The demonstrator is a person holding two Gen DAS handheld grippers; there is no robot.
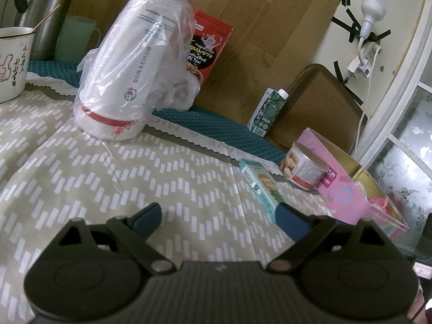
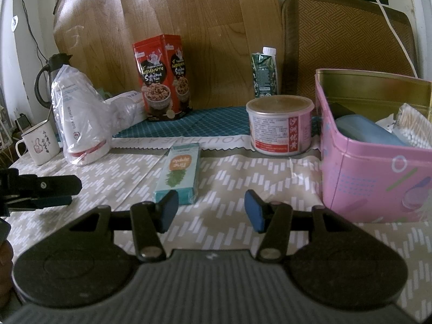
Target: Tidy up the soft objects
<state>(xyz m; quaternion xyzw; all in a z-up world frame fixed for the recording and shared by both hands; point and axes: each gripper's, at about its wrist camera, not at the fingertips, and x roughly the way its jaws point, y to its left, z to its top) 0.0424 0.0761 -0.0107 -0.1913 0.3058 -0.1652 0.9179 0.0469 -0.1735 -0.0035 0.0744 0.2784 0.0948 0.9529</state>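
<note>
A clear plastic bag (image 1: pixel 129 64) holding a white, red-banded Doraemon pack stands at the back left of the table; it also shows in the right wrist view (image 2: pixel 81 118). My left gripper (image 1: pixel 220 220) hovers open over the patterned cloth, with nothing between its blue pads. It appears side-on at the left edge of the right wrist view (image 2: pixel 73 193). My right gripper (image 2: pixel 211 210) is open and empty, just short of a teal carton (image 2: pixel 179 178) lying flat. The pink tin (image 2: pixel 378 175) at the right holds a blue pouch (image 2: pixel 364 131) and a cotton-swab pack (image 2: pixel 415 127).
A round can (image 2: pixel 279 125) stands beside the pink tin. A red snack box (image 2: pixel 162 81) and a green drink carton (image 2: pixel 264 73) stand along the back by a wooden board. An enamel mug (image 2: pixel 40 143), a kettle (image 2: pixel 48 81) and a green cup (image 1: pixel 75 40) occupy the far left.
</note>
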